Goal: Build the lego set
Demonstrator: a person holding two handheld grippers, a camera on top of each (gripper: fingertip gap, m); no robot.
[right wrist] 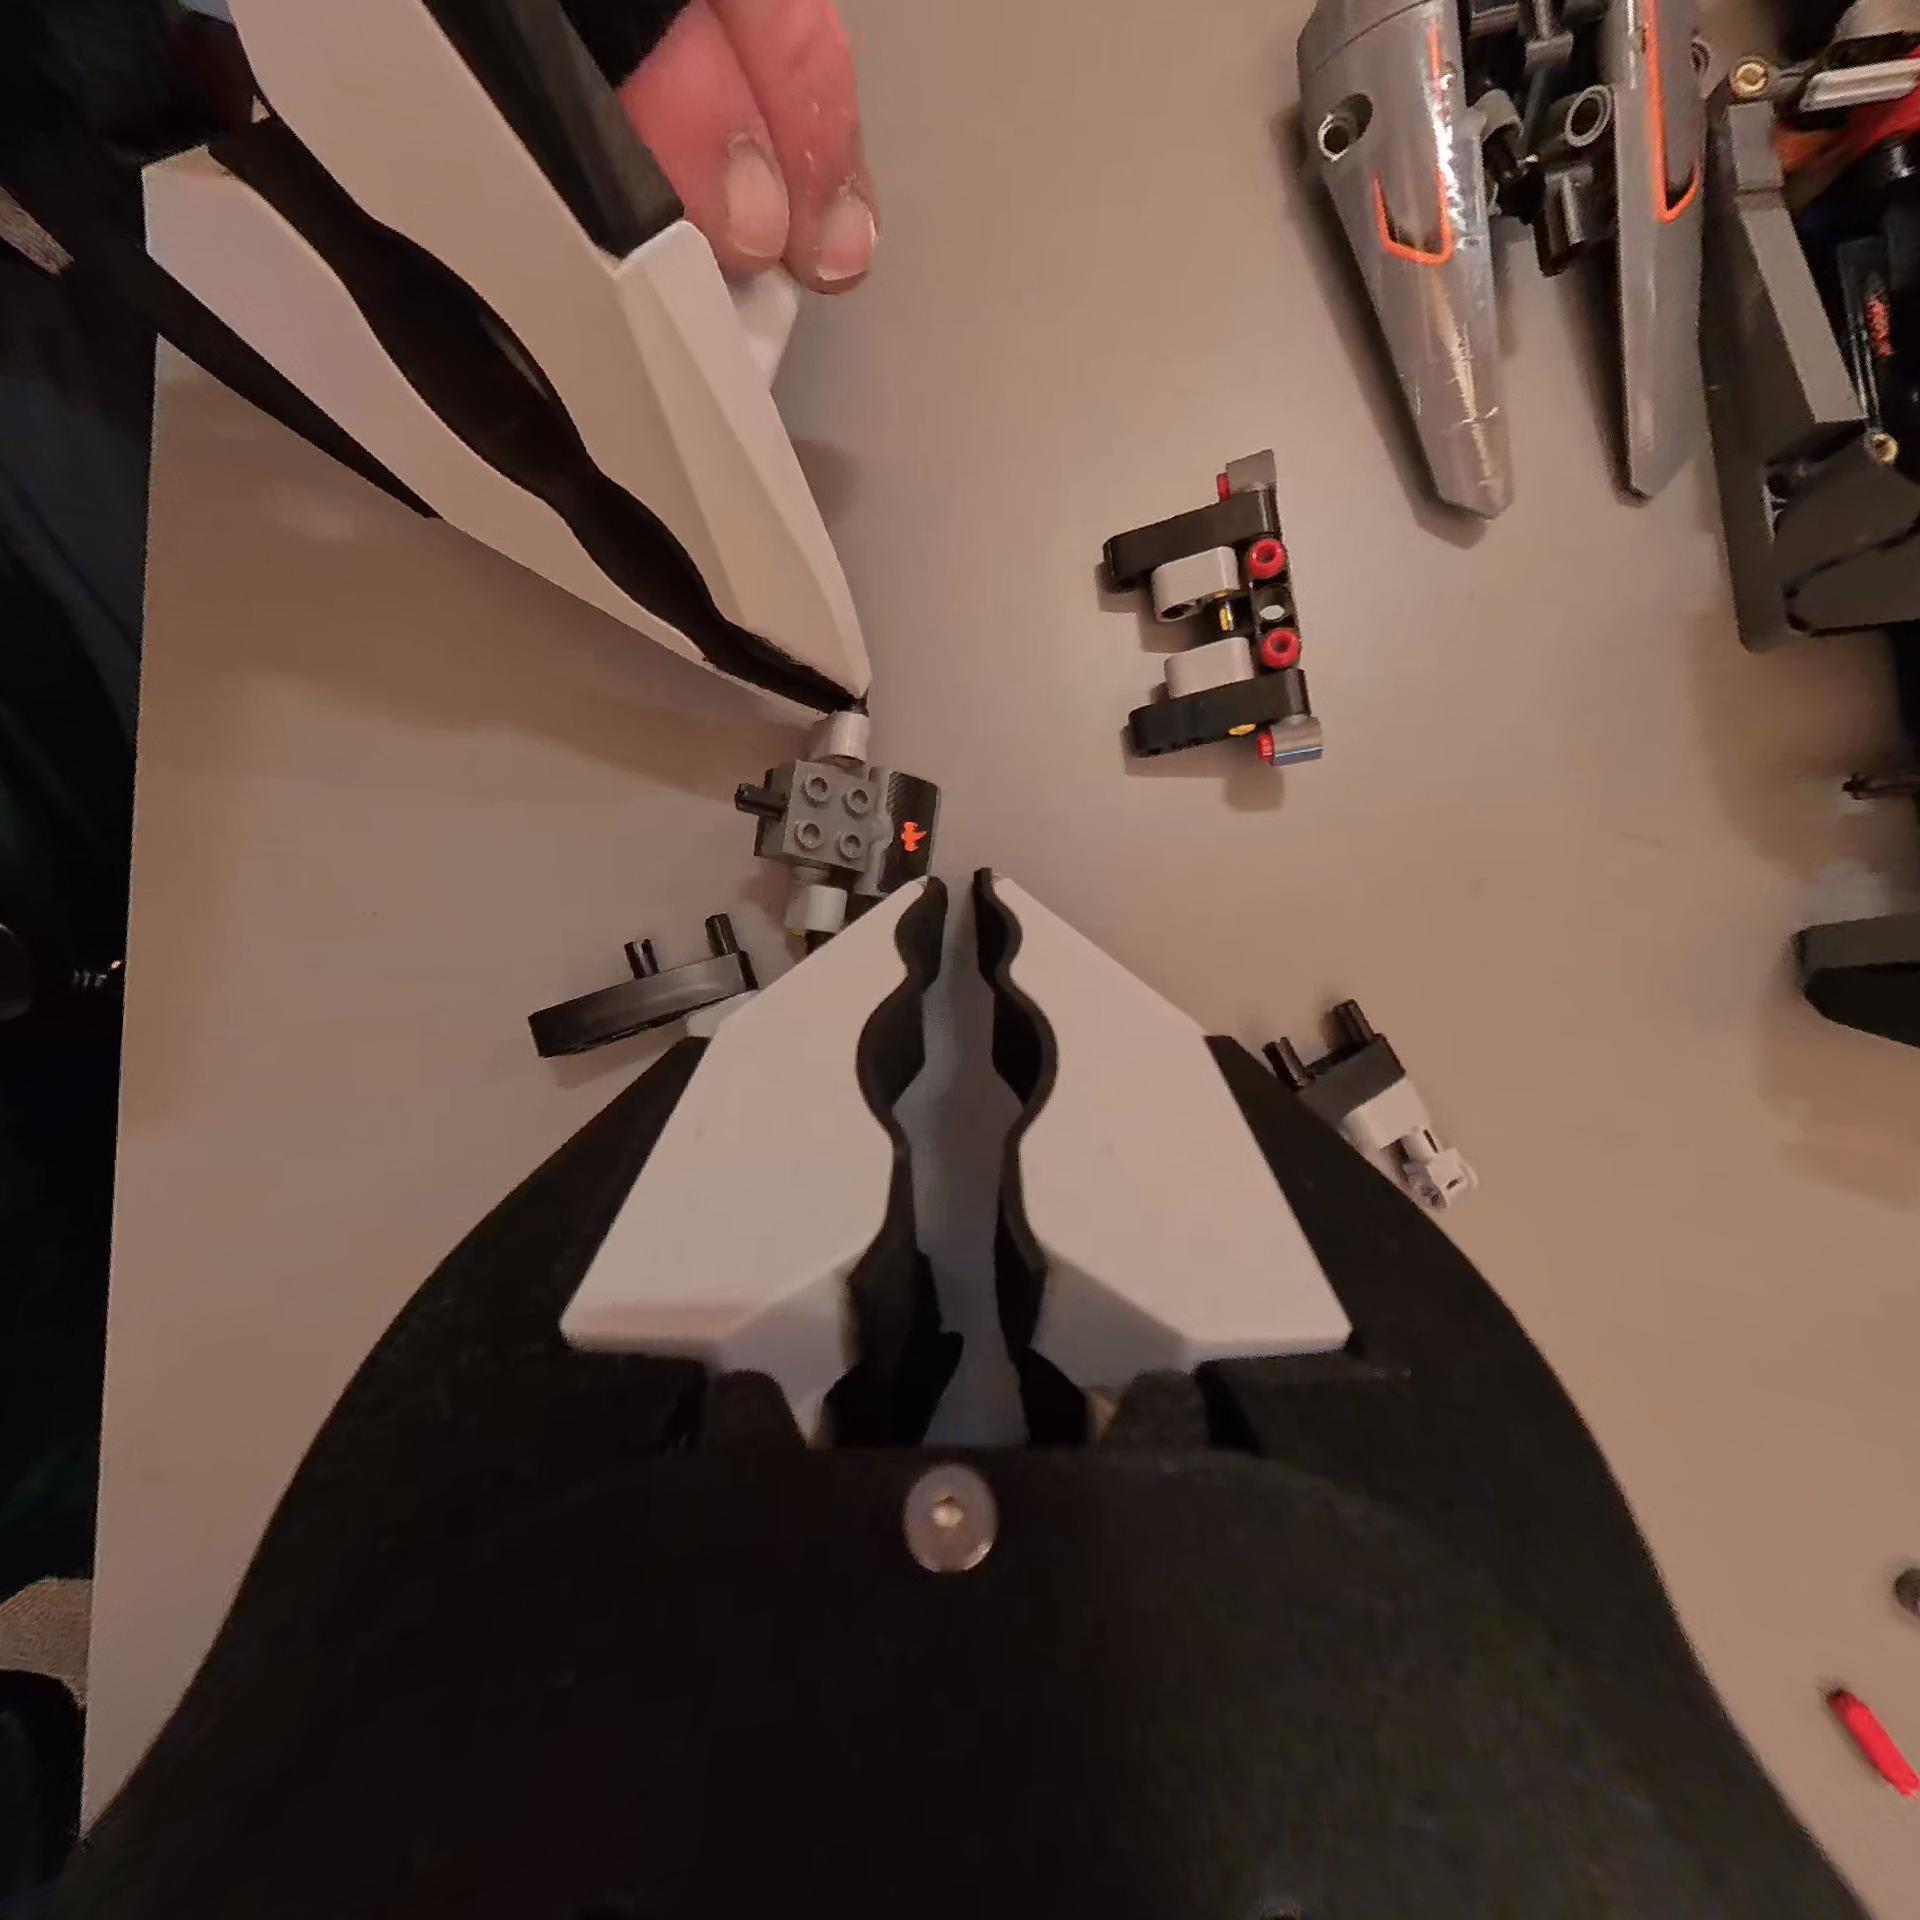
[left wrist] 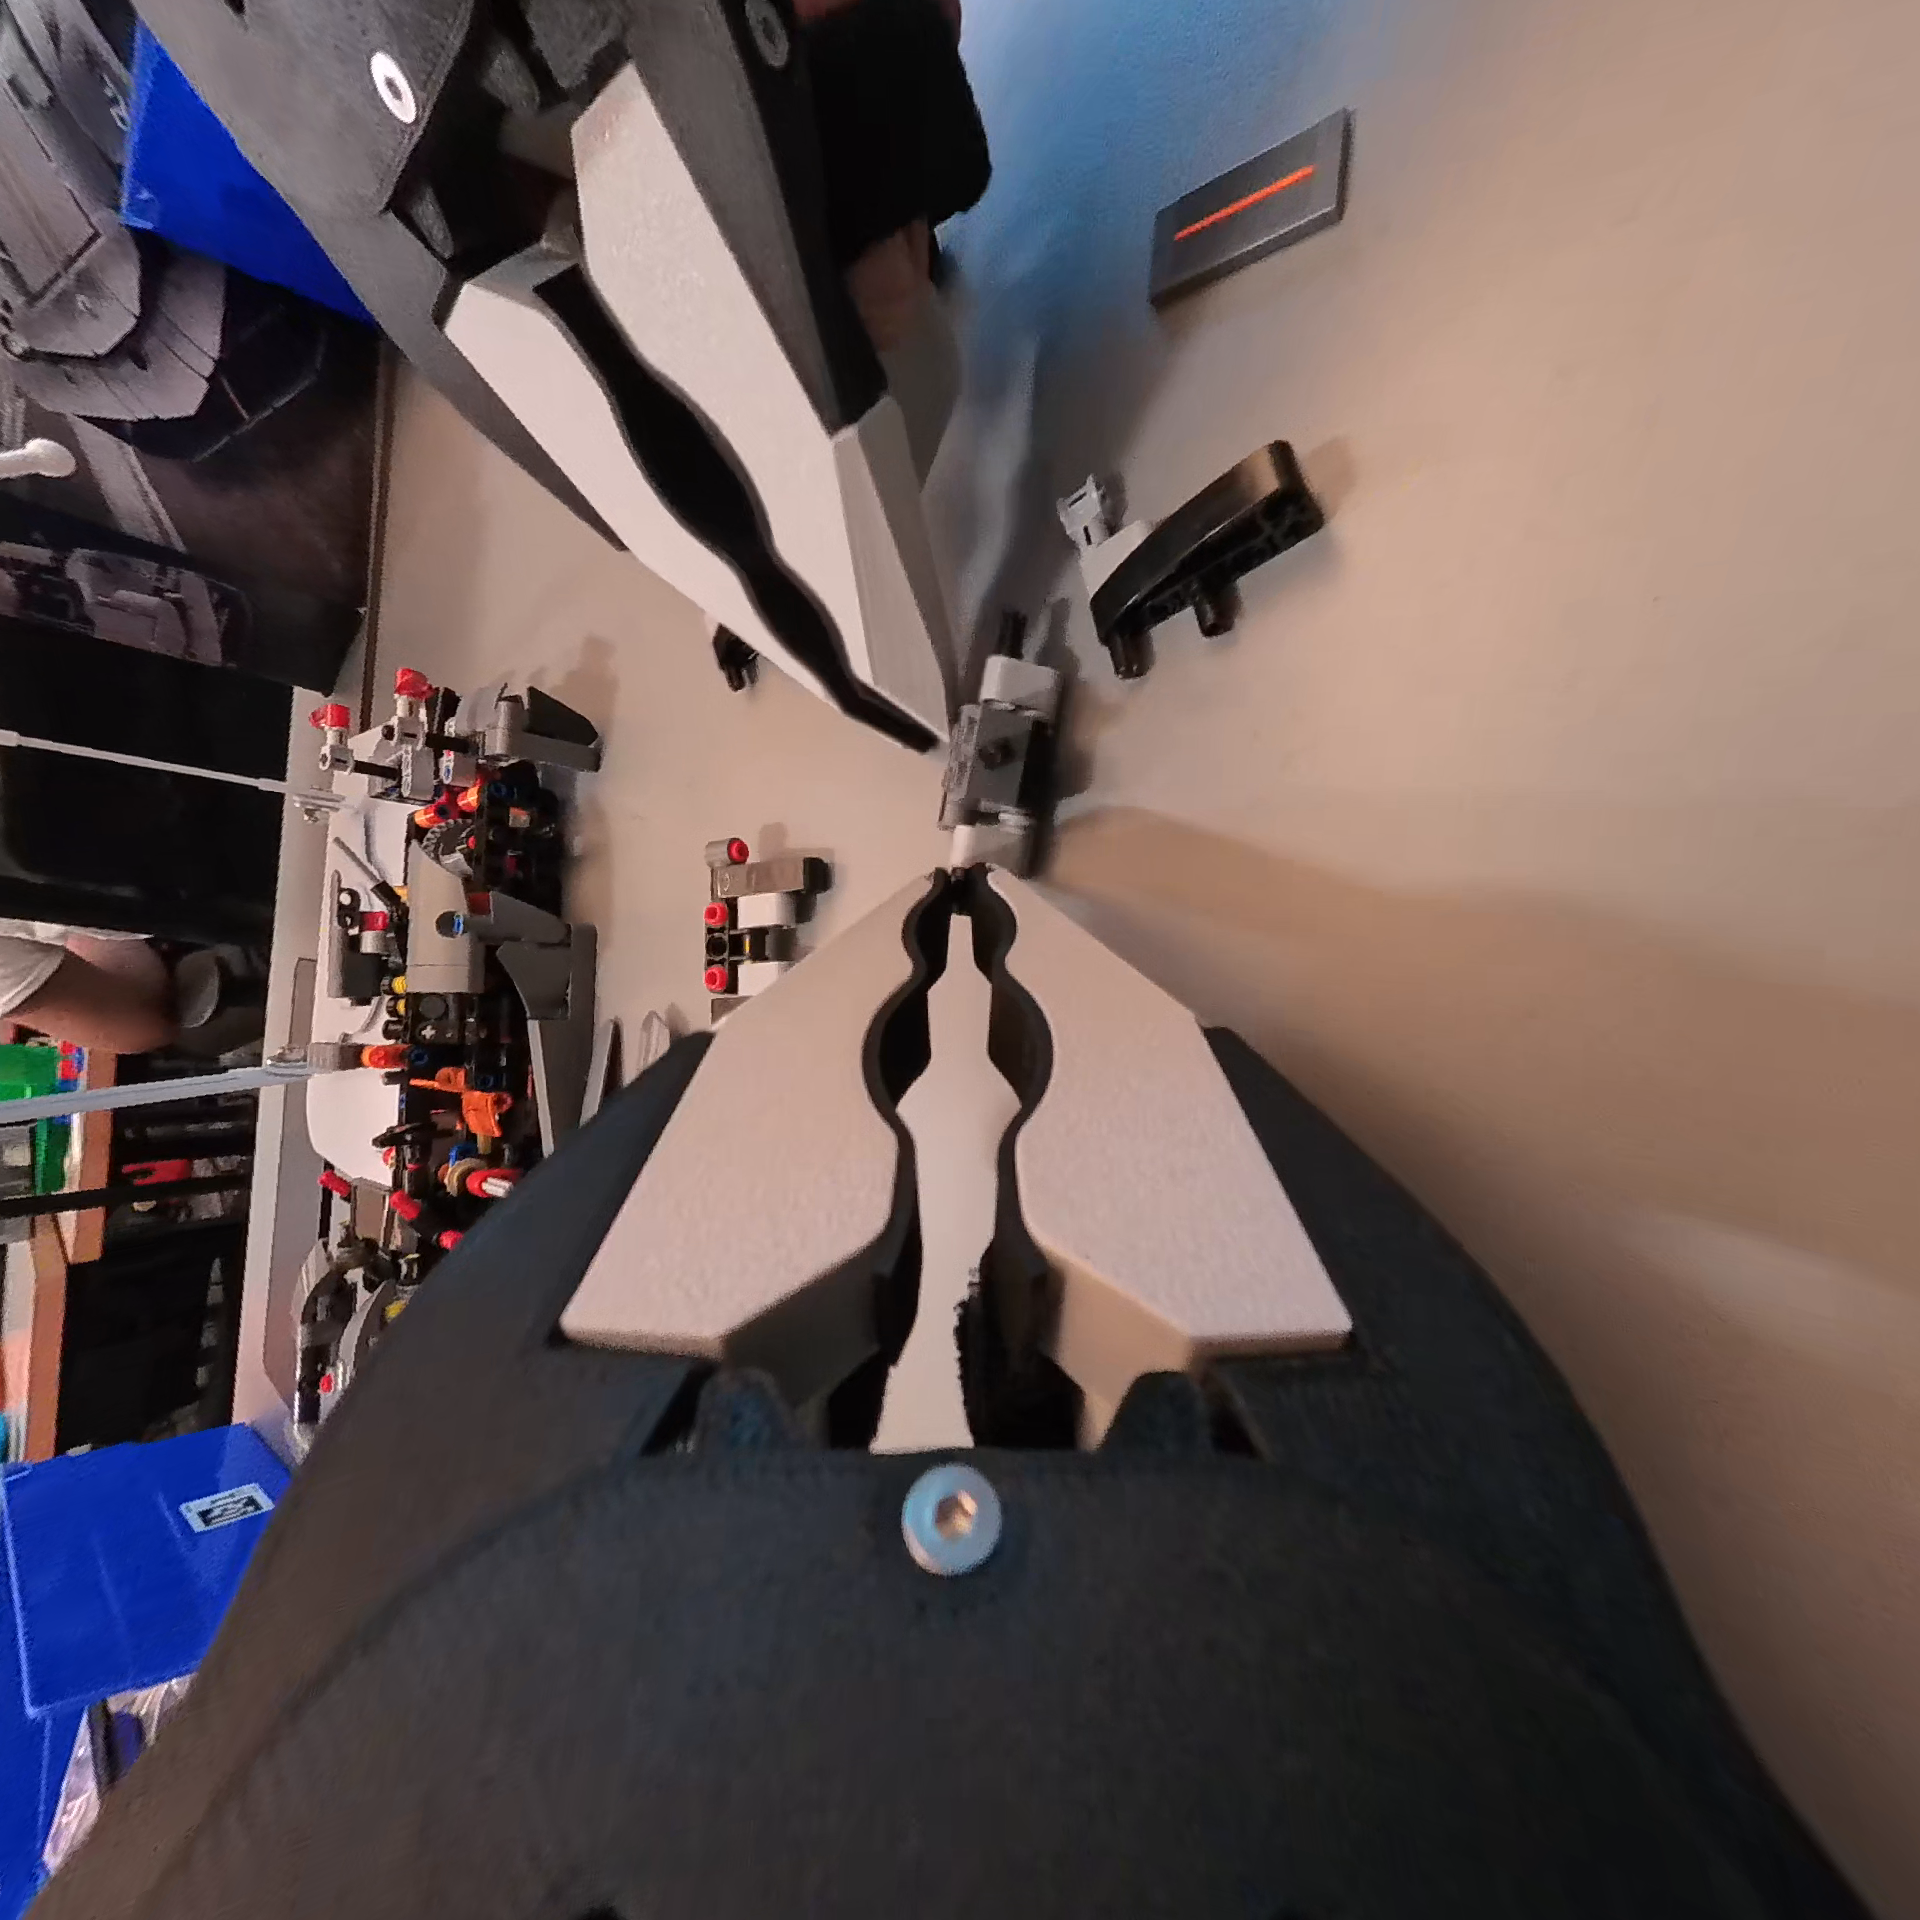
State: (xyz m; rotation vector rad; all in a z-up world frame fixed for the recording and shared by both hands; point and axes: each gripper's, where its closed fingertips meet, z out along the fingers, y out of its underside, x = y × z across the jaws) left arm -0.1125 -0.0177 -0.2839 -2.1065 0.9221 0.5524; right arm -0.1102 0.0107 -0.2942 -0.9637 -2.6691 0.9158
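A small grey and black brick sub-assembly (right wrist: pixel 847 826) with a studded grey top lies on the table (right wrist: pixel 1039 364). It also shows in the left wrist view (left wrist: pixel 992 758). My left gripper (left wrist: pixel 958 881) is shut on the light pin end of this sub-assembly; in the right wrist view it comes in from the upper left (right wrist: pixel 854 709). My right gripper (right wrist: pixel 958 888) is nearly closed with nothing between its tips, just right of the sub-assembly. In the left wrist view its tip (left wrist: pixel 930 736) touches the sub-assembly's side.
A black curved beam with pins (right wrist: pixel 644 997) lies to the left. A black and grey piece with red pins (right wrist: pixel 1216 613) and a small grey connector piece (right wrist: pixel 1361 1101) lie to the right. The large model (right wrist: pixel 1558 208) is at the far right. A hand (right wrist: pixel 790 156) holds the left gripper. The tips of both grippers are at nearly the same place.
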